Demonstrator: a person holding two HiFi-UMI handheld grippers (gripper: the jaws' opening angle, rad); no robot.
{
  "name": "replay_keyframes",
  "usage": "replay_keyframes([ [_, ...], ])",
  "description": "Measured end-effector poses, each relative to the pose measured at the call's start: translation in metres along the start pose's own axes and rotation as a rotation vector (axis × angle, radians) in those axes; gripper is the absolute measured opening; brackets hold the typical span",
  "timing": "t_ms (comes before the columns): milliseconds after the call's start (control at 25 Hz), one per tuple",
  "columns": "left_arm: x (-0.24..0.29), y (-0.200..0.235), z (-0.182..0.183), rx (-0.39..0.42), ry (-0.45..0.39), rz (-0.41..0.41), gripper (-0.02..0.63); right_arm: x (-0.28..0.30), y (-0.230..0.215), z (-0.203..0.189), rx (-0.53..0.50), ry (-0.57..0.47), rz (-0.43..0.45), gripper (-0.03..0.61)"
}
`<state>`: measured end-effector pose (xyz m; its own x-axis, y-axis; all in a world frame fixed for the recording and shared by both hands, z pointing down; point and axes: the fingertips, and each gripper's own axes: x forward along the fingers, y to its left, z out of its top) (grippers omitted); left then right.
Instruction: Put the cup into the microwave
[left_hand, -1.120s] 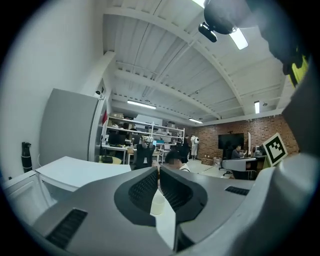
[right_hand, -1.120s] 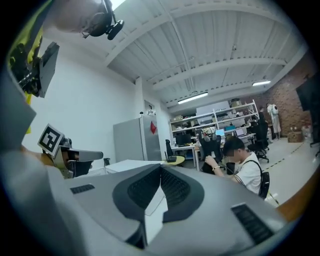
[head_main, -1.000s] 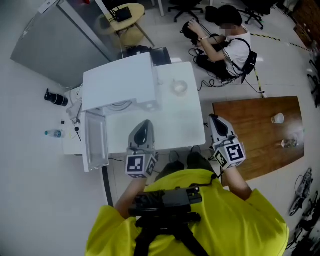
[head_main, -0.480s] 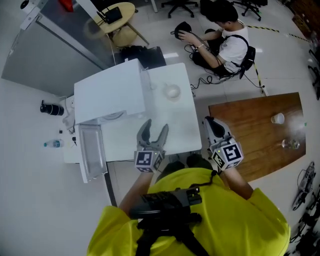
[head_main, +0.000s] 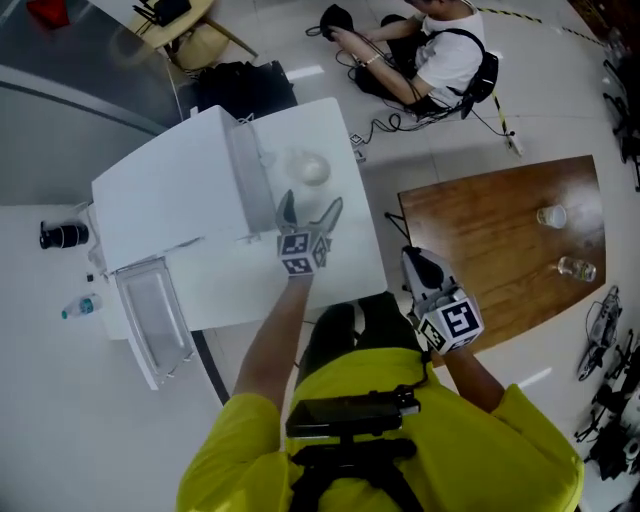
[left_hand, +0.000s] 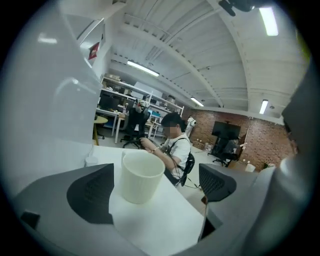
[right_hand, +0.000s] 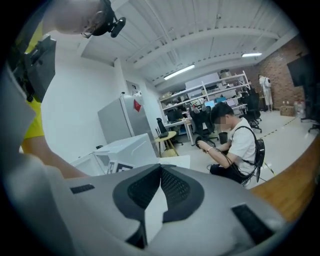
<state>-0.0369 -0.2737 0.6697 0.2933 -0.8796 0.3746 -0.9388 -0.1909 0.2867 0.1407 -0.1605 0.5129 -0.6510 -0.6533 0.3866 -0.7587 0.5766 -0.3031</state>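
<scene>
A white cup (head_main: 312, 168) stands upright on the white table (head_main: 350, 250), just right of the white microwave (head_main: 170, 190). The microwave's door (head_main: 150, 320) hangs open toward me. My left gripper (head_main: 311, 207) reaches over the table with its jaws opening; nothing is between them. In the left gripper view the cup (left_hand: 142, 175) stands a little beyond the gap, clear of both dark pads (left_hand: 92, 192). My right gripper (head_main: 424, 268) is shut and empty, off the table's right front corner; its pads (right_hand: 172, 187) meet in the right gripper view.
A wooden table (head_main: 490, 260) at the right carries two small clear cups (head_main: 550, 215). A person (head_main: 440, 50) sits on the floor beyond the white table. A bottle (head_main: 80, 307) and a dark lens-like object (head_main: 62, 235) lie left of the microwave.
My left gripper moved forward from the table's front edge to just short of the cup, and its jaws went from shut to wide open. The right gripper dropped slightly and stayed shut.
</scene>
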Motion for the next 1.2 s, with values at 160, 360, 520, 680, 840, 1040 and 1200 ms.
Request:
replay_keyframes([
  [160, 0.062, 0.028, -0.023, 0.064, 0.033, 0.054, 0.515, 0.006, -0.014, -0.020, 0.026, 0.036, -0.014, 0.006],
  [360, 0.100, 0.039, -0.030, 0.128, 0.015, 0.069, 0.522, 0.004, -0.029, -0.040, 0.039, 0.078, -0.042, 0.006],
  [520, 0.110, 0.039, -0.028, 0.160, -0.011, 0.070, 0.488, 0.001, -0.037, -0.048, 0.032, 0.094, -0.052, 0.006],
  [680, 0.111, 0.036, -0.026, 0.181, 0.013, 0.060, 0.477, 0.005, -0.036, -0.047, 0.032, 0.102, -0.051, 0.006],
  [840, 0.077, 0.017, -0.025, 0.191, -0.006, 0.038, 0.476, 0.008, -0.023, -0.043, 0.020, 0.097, -0.030, 0.006],
  [1040, -0.005, -0.025, -0.023, 0.162, -0.038, -0.013, 0.476, 0.015, 0.000, -0.040, -0.009, 0.106, 0.022, 0.006],
  [1200, -0.089, -0.055, -0.031, 0.182, -0.083, -0.091, 0.476, 0.025, 0.029, -0.036, -0.031, 0.105, 0.061, 0.006],
])
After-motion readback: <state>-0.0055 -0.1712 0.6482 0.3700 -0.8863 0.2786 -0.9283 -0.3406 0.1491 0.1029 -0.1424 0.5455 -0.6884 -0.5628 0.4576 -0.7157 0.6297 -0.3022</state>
